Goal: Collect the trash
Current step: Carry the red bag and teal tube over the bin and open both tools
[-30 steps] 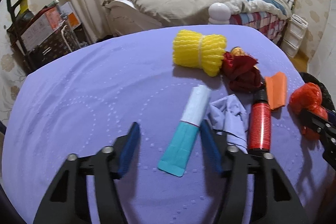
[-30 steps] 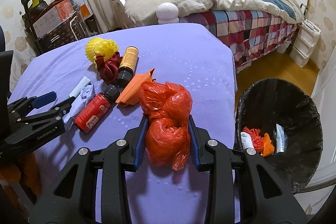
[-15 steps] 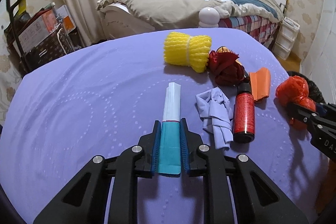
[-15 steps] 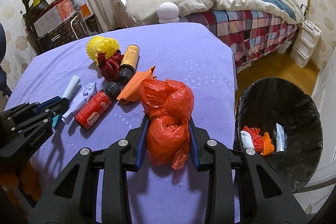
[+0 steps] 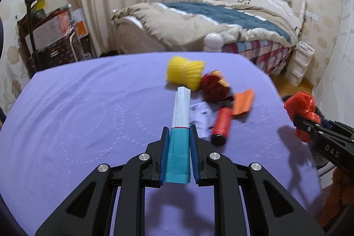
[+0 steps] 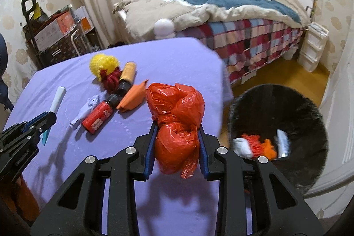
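My left gripper is shut on a teal and white tube and holds it above the purple table. My right gripper is shut on a crumpled red plastic bag, raised near the table's right edge; the bag also shows in the left wrist view. A black-lined trash bin stands on the floor right of the table, with some trash inside. On the table lie a yellow foam net, a dark red wad, a red bottle, an orange paper and a pale crumpled paper.
An amber bottle lies by the dark red wad. A bed stands beyond the table. A cart with boxes stands at the back left. A white drawer unit stands by the bed's far end.
My left gripper closed on the tube and lifted it off the table. My right gripper has risen with the red bag and shifted toward the bin.
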